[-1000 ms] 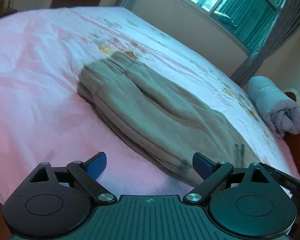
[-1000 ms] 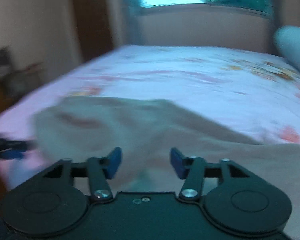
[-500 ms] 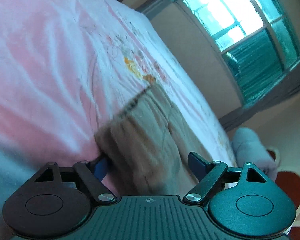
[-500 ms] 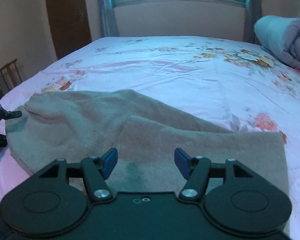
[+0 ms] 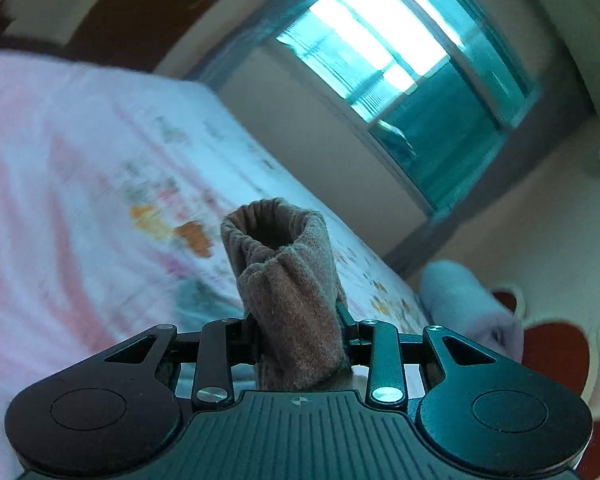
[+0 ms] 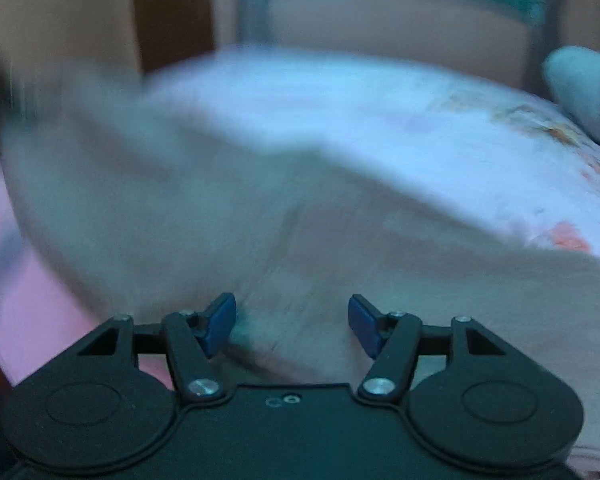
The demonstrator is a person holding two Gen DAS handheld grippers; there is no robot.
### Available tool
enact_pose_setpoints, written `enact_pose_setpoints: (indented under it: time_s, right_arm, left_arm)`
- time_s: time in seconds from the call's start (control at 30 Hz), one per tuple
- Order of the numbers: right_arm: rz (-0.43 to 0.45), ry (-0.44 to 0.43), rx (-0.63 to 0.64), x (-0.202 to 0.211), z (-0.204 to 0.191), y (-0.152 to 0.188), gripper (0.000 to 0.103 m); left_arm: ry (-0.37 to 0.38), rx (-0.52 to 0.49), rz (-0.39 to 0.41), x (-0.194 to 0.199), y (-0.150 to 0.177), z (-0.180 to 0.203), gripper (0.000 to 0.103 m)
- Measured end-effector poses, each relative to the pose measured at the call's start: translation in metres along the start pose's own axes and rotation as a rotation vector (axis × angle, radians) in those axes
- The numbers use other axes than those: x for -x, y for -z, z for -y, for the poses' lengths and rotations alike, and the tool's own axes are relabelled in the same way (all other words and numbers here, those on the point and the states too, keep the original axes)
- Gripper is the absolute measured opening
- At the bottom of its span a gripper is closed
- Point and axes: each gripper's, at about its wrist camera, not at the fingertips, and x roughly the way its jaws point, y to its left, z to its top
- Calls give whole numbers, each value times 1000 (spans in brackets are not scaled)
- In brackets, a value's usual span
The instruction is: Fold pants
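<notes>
Left gripper (image 5: 298, 334) — just closed on pants (image 5: 288, 280) cuff, near-level

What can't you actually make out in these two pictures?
- Left wrist view: the left gripper pads, covered by the bunched brown fleece pants.
- Right wrist view: motion blur smears the pants' far end.
- Right wrist view: whether the open right gripper touches the fabric.
</notes>
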Motion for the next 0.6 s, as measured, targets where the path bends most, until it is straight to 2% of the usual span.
enact_pose_setpoints:
  time_s: [0.07,0.17,0.2,0.23,0.27,0.3,0.37,0.47,0.6]
  right_arm:
    - [34,64,106,-6,-16,4,57]
    - [39,61,63,-5,-13,1,55]
    - [68,45,33,5,-8,-1,53]
    - [145,24,-39,23,3,0,55]
    - [250,9,-142,48,19,5,68]
    - [311,4,-228,65,36,10,79]
    - [341,12,-392,91,77,21,78]
    - [391,42,-592,124,141,46,77]
    - [424,102,-803,161,213,89,77]
  left_arm:
    - [7,-36,-10,-2,-5,16,34]
    - [24,-91,-13,-2,-9,42,34]
    - [34,-119,-17,-3,-9,57,34]
    - [42,-145,-19,1,-10,67,34]
    - [55,-189,-25,-1,-9,86,33]
    - [70,-226,-33,-4,-8,104,33]
    - [102,-315,-63,-11,-3,146,34]
    - [166,-464,-130,-34,27,215,34]
    - [225,-672,-279,-75,112,311,35]
